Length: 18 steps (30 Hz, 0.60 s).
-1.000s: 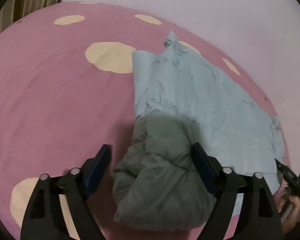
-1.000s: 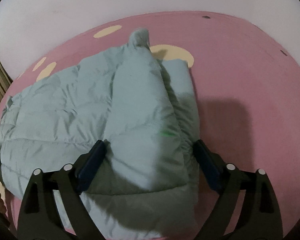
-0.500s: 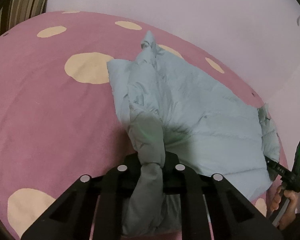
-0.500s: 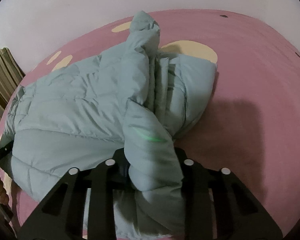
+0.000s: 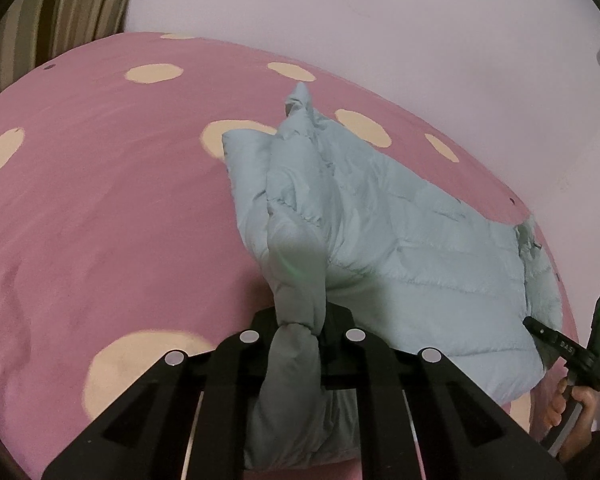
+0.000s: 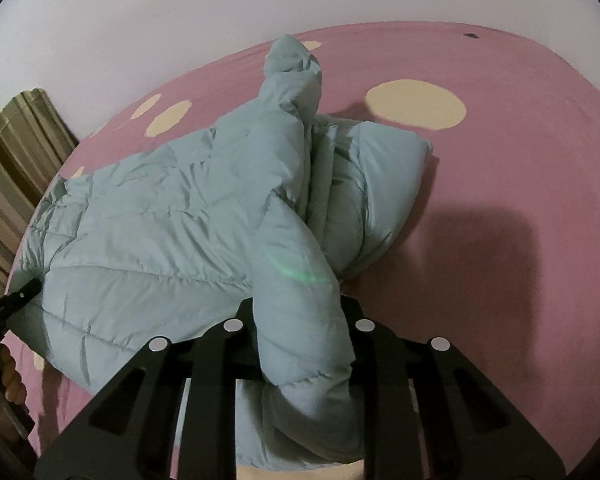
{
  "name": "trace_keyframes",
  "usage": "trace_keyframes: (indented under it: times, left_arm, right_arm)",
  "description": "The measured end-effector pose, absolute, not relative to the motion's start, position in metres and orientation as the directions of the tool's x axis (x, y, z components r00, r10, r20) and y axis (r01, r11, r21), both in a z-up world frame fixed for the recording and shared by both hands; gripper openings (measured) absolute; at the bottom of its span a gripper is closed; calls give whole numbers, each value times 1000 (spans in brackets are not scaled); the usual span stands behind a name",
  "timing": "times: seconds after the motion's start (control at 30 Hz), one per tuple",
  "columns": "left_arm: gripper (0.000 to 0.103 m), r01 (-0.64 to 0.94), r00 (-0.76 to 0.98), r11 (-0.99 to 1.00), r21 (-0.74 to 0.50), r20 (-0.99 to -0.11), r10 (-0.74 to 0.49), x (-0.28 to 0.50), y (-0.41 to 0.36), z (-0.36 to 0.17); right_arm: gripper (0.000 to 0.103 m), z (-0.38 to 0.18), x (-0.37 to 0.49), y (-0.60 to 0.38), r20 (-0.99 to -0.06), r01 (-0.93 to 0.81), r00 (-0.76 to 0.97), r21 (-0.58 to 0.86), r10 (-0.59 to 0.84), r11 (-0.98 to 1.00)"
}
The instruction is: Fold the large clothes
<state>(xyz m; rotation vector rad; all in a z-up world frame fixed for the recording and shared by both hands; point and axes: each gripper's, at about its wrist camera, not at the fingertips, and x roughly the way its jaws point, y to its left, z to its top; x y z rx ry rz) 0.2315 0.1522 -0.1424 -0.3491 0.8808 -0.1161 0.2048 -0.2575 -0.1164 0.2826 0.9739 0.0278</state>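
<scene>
A pale blue puffer jacket [image 5: 400, 240] lies on a pink bed cover [image 5: 100, 220] with cream dots. My left gripper [image 5: 298, 332] is shut on a bunched edge of the jacket and holds it raised off the bed. My right gripper [image 6: 300, 328] is shut on another bunched edge of the jacket [image 6: 160, 208] and lifts it too. The fabric rises in a ridge from each grip toward a peak at the far end. The right gripper also shows at the right edge of the left wrist view [image 5: 556, 340], held by a hand.
A pale wall [image 5: 380, 20] runs behind the bed. A striped curtain [image 6: 16, 152] hangs at the left of the right wrist view. The pink cover [image 6: 520, 200] stretches bare to the right of the jacket.
Both grippers were open around the jacket's near edge, then closed on it. They have since lifted the pinched fabric, and the jacket has pulled up into a ridge.
</scene>
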Motion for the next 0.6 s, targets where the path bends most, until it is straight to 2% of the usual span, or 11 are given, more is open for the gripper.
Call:
trace_keyframes:
  times: [0.2,0.6]
  left_arm:
    - [11,-83,625,917,-389,-737,-257,192,182,-144]
    - [11,-95,624,917,-389,-741,-249,135,191,-143]
  right_arm:
    - [19,-115,172,-238,-813,71,550,274,192,959]
    - [20,-114,132,-231,-817,66,534,296,217,953]
